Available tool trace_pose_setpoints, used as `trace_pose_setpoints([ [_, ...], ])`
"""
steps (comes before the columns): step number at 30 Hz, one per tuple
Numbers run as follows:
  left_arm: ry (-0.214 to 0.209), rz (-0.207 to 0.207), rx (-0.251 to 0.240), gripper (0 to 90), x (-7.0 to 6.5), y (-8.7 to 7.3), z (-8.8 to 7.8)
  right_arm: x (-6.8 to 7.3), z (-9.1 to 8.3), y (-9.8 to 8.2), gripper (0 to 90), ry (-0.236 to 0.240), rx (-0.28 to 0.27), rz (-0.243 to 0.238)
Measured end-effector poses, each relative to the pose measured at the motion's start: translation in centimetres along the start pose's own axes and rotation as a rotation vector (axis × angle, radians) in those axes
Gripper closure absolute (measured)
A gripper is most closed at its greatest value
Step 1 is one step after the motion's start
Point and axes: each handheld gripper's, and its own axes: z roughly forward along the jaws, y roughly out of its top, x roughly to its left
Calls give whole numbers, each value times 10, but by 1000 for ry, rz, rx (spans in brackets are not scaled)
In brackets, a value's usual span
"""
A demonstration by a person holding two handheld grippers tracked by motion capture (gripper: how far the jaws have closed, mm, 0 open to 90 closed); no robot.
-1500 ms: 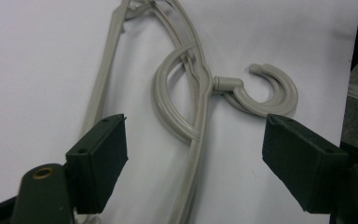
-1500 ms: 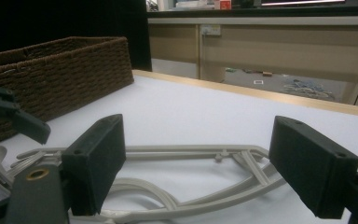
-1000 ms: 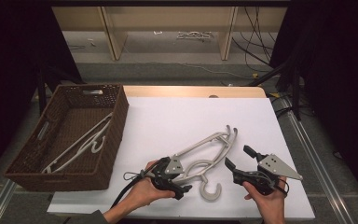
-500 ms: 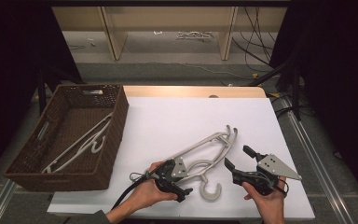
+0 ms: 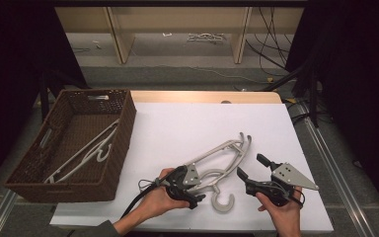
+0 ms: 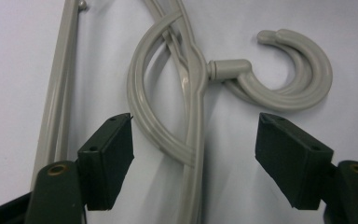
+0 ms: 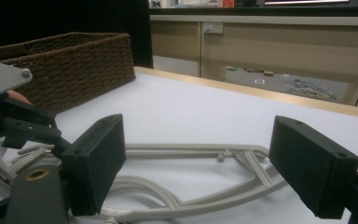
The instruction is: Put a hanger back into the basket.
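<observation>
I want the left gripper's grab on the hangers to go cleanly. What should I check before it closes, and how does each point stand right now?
1. Left gripper jaws straddle the neck of the grey hangers: ok; they have just been closing, pads not yet touching.
2. Hook lies outside the jaws: ok.
3. Grip would take a single hanger: not ok; two hooks lie stacked.
4. Right gripper open and off the hangers: ok.
5. Room in the wicker basket: ok; hangers already in it lie flat.
6. Table between hangers and basket free: ok.
</observation>
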Motion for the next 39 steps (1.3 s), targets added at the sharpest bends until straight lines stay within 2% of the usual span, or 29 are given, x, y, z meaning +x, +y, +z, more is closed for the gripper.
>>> trace_pose_setpoints([
  [2, 5, 11, -5, 291, -2, 3, 1, 0, 0, 0, 196, -3, -6, -3],
  [4, -13, 46, 2, 323, -5, 7, 3, 0, 0, 0, 196, 1, 0, -2],
  [7, -23, 55, 1, 348, -8, 11, 7, 0, 0, 0, 196, 2, -1, 0],
  [8, -29, 79, 7, 384, -8, 13, 10, 0, 1, 0, 196, 8, -9, 3],
  [10, -52, 110, 46, 399, -5, 15, 13, 0, 1, 0, 196, 6, 3, -3],
  [11, -52, 110, 46, 440, -5, 15, 13, 0, 1, 0, 196, 6, 3, -3],
  [12, -65, 125, 62, 440, -4, 15, 15, 0, 1, 0, 196, 9, 3, 0],
  [15, -57, 131, 87, 452, -4, 16, 21, 0, 1, 0, 196, 10, 0, 1],
  [16, -63, 134, 98, 457, -3, 17, 24, 0, 0, 1, 196, 20, 23, 0],
  [17, -63, 134, 98, 467, -3, 17, 24, 0, 1, 0, 196, 12, -3, 2],
  [19, -66, 142, 110, 494, -3, 18, 27, 0, 1, 1, 196, 12, -1, 4],
  [20, -73, 158, 126, 506, -2, 20, 29, 0, 0, 1, 196, 12, 17, 3],
  [21, -73, 158, 126, 514, -2, 20, 29, 0, 0, 1, 196, 12, 17, 3],
  [22, -85, 144, 128, 538, -2, 21, 32, 0, 3, 0, 196, 21, -13, 9],
  [23, -85, 144, 128, 549, -2, 21, 32, 0, 3, 0, 196, 21, -13, 9],
  [24, -93, 147, 151, 556, 1, 23, 35, 0, 0, 1, 196, 13, 17, 3],
  [25, -93, 147, 151, 572, 1, 23, 35, 0, 1, 1, 197, 14, -2, 4],
  [26, -133, 149, 160, 586, 5, 24, 36, 0, 1, 1, 197, 15, 1, 3],
  [27, -133, 149, 160, 597, 5, 24, 36, 0, 1, 1, 197, 15, 1, 3],
  [28, -138, 126, 155, 597, 7, 24, 36, 1, 3, 0, 197, 26, -12, 9],
  [29, -133, 125, 167, 640, 9, 24, 36, 1, 3, 0, 197, 26, -12, 10],
  [31, -148, 78, 167, 714, 15, 24, 37, 1, 1, 1, 197, 22, 8, 1],
  [32, -148, 86, 177, 761, 17, 24, 38, 0, 1, 1, 197, 22, 7, -2],
  [34, -148, 100, 190, 773, 19, 25, 37, 1, 2, 1, 198, 21, 3, 1],
  [35, -150, 70, 168, 792, 18, 25, 38, 1, 1, 1, 198, 22, 6, -1],
  [39, -157, 64, 173, 804, 19, 26, 36, 1, 2, 1, 198, 23, 9, -2],
])
